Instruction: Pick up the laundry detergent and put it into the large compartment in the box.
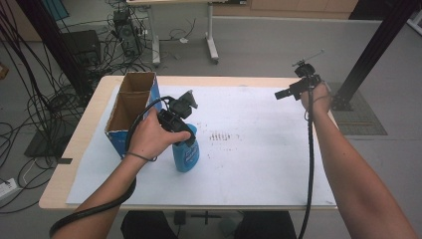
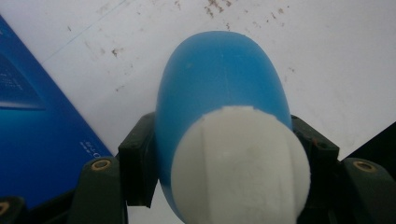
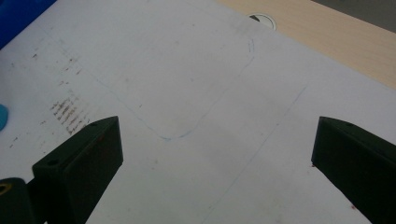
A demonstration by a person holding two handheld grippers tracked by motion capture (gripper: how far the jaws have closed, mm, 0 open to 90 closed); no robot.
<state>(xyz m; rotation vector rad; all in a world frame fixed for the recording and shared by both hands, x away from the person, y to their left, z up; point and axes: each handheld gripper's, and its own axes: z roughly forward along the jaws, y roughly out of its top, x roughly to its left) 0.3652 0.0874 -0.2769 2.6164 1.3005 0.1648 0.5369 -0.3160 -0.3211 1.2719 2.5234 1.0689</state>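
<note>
Blue bottle gripped beside the box

The blue bottle [image 1: 187,155] stands upright just right of the cardboard box [image 1: 130,110], its white cap [image 2: 240,167] end clamped between the left gripper [image 1: 180,130] jaws. Far right of the box, the right gripper [image 1: 283,93] hovers wide apart, holding nothing.

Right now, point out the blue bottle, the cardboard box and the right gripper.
blue bottle [image 1: 187,155], high view, on its body.
cardboard box [image 1: 118,113], high view, on its inner wall.
right gripper [image 3: 217,154], right gripper view, midway between its open fingers.

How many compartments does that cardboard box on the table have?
2. The cardboard box has a far compartment and a near compartment, left of the blue bottle; both look empty.
</note>
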